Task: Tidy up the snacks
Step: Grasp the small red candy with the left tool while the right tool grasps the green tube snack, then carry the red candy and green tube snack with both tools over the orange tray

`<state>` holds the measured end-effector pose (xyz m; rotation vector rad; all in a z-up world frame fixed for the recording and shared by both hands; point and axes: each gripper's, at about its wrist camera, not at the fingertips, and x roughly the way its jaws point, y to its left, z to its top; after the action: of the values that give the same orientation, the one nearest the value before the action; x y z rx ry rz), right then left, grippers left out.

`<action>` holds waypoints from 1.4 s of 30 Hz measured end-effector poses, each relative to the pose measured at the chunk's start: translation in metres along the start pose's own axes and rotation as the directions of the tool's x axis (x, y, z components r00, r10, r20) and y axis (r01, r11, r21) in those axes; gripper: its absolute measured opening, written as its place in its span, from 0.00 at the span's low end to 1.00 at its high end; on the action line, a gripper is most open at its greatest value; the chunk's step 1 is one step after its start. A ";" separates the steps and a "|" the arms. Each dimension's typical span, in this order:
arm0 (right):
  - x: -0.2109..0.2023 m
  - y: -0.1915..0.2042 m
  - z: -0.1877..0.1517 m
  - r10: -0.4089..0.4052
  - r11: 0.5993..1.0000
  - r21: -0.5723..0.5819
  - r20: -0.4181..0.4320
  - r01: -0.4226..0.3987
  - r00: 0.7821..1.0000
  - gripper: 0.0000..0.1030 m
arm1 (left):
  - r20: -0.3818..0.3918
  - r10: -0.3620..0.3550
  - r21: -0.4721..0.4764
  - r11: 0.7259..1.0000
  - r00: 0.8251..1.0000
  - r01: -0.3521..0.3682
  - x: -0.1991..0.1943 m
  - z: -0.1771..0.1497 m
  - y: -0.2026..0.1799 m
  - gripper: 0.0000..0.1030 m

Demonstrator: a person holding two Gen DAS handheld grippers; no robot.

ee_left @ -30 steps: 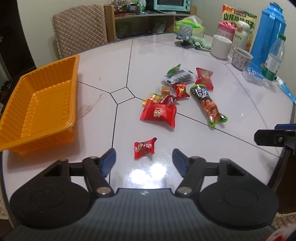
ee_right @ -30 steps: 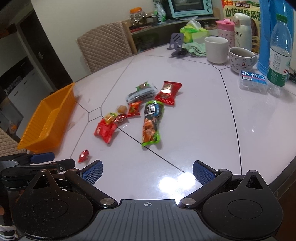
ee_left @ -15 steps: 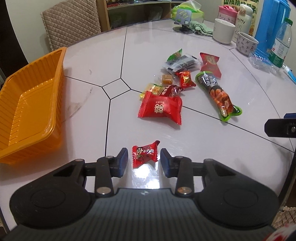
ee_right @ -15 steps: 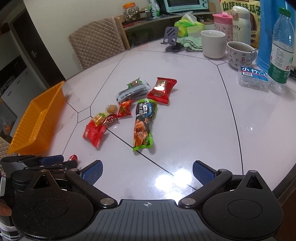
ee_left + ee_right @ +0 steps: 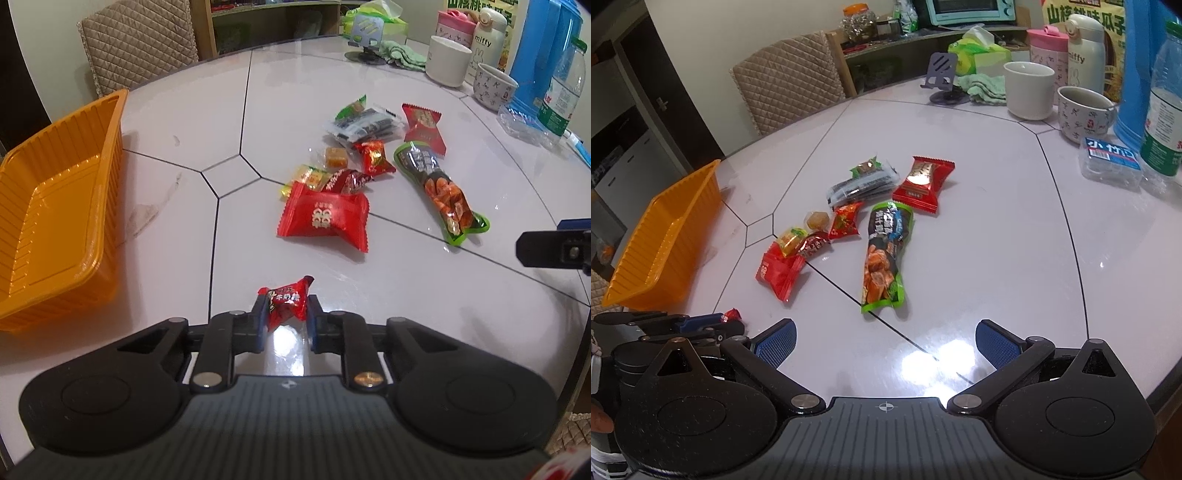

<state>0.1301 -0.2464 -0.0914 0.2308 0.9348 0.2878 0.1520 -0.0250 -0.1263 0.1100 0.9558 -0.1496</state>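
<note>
Left wrist view: the left claw (image 5: pixel 285 314) is pinched narrow on a small red candy (image 5: pixel 287 302), its blue pads (image 5: pixel 259 318) pressing the wrapper from both sides just above the white worktop (image 5: pixel 424 295). To the left an orange tray (image 5: pixel 55 221) sits on the worktop, well apart from the candy. Ahead lies a large red packet (image 5: pixel 325 219), with a yellow sweet (image 5: pixel 306 176) and a dark red sweet (image 5: pixel 349 181) touching its far edge. Beyond them are a brown caramel (image 5: pixel 336 157), a small red-and-green packet (image 5: pixel 373 157), a black-and-clear pouch (image 5: pixel 364 123) and a red square packet (image 5: pixel 423 127). A long green snack bag (image 5: pixel 441 192) lies to the right. One tip of the right claw (image 5: pixel 554 247) pokes in at the right edge.

Right wrist view: the right claw (image 5: pixel 884 345) is spread wide and holds nothing, hovering over the near edge of the worktop (image 5: pixel 997 240). The long green snack bag (image 5: pixel 886 254) lies ahead of it, the red square packet (image 5: pixel 921 182) further off. At lower left the left claw (image 5: pixel 713 325) grips the small red candy (image 5: pixel 732 315), near the orange tray (image 5: pixel 661 243). A white mug (image 5: pixel 1028 90) and a water bottle (image 5: pixel 1165 110) stand at the far right.
</note>
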 end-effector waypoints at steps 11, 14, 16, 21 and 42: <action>0.032 0.007 0.024 0.014 0.999 -0.047 0.065 -0.011 0.998 0.75 | 0.046 0.022 -0.032 0.999 0.999 -0.020 -0.008 0.020 0.014 0.18; 0.045 0.008 0.032 0.007 0.998 -0.063 0.066 -0.003 0.998 0.61 | 0.053 0.029 -0.044 0.999 0.998 -0.027 -0.008 0.026 0.019 0.18; 0.055 0.009 0.037 0.005 0.998 -0.065 0.063 -0.001 0.998 0.57 | 0.058 0.032 -0.049 0.998 0.998 -0.030 -0.008 0.030 0.022 0.18; 0.073 0.012 0.043 -0.024 0.996 -0.084 0.041 0.027 0.999 0.45 | 0.059 0.037 -0.059 0.998 0.998 -0.033 -0.007 0.036 0.028 0.18; 0.058 0.029 0.045 -0.049 0.995 -0.089 0.063 0.054 0.997 0.28 | 0.084 0.025 -0.089 0.996 0.996 -0.017 -0.027 0.040 0.042 0.18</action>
<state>0.1956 -0.2030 -0.1000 0.1310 0.8644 0.2733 0.1765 0.0115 -0.0800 0.0318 0.8752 -0.0914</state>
